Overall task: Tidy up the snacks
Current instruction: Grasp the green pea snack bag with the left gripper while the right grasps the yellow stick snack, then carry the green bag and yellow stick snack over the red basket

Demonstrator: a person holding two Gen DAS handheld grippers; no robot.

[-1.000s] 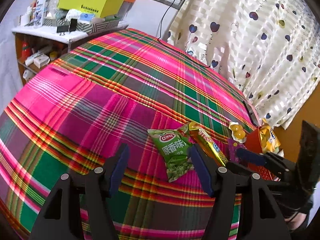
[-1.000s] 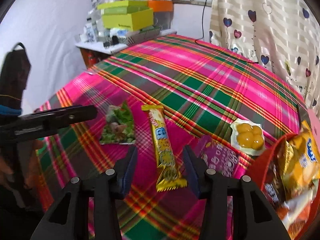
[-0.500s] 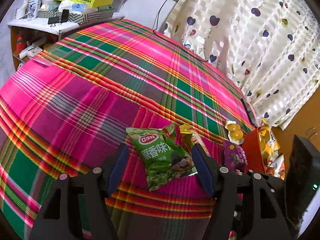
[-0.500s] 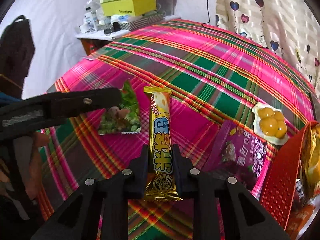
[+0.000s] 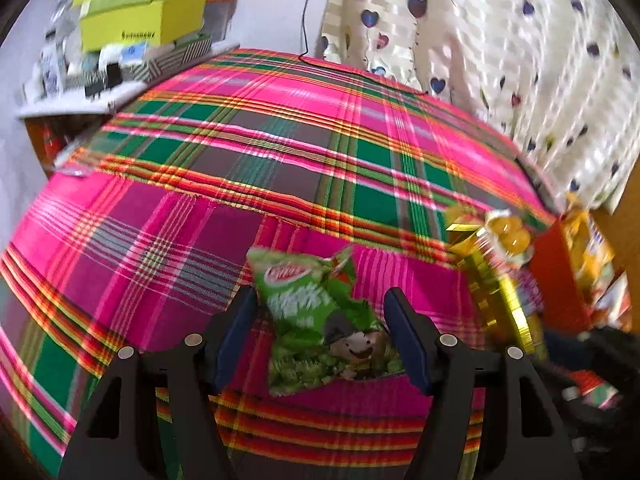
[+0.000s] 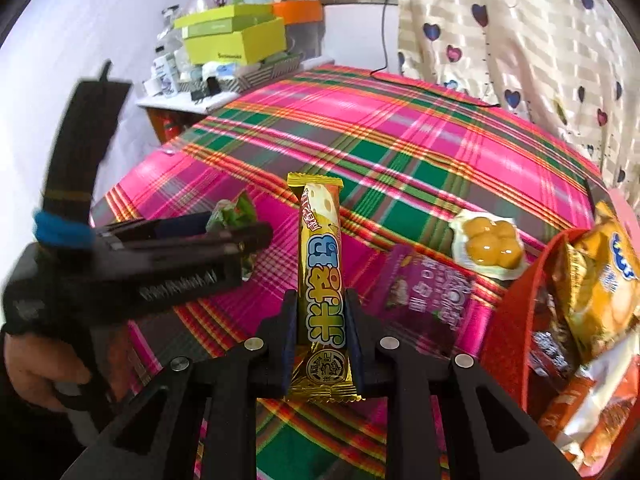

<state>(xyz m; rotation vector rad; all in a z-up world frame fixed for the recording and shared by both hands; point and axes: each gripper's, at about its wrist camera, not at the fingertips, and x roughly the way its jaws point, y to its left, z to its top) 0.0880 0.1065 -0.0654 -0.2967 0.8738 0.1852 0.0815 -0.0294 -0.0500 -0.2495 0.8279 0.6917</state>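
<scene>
A second ago the right gripper [image 6: 320,332] stood open over the yellow snack bar [image 6: 321,280]; now it is clenched on the bar's near half, lifted off the plaid cloth [image 6: 400,152]. The left gripper [image 5: 320,332], jaws closing slightly but not touching, has moved to straddle the green pea snack bag [image 5: 320,320], likely next for the red basket [image 6: 516,300] at right.

My bedspread [image 5: 280,152] is a plaid of pink, green and grey with orange and yellow stripes. The pea snack bag [image 5: 320,320] is green with a red logo. The long snack bar [image 6: 322,280] is gold-yellow with blue letters. The curtain [image 6: 520,40] is cream with dark hearts. The basket [image 6: 516,300] is red, the boxes [image 6: 236,40] lime-yellow.
</scene>
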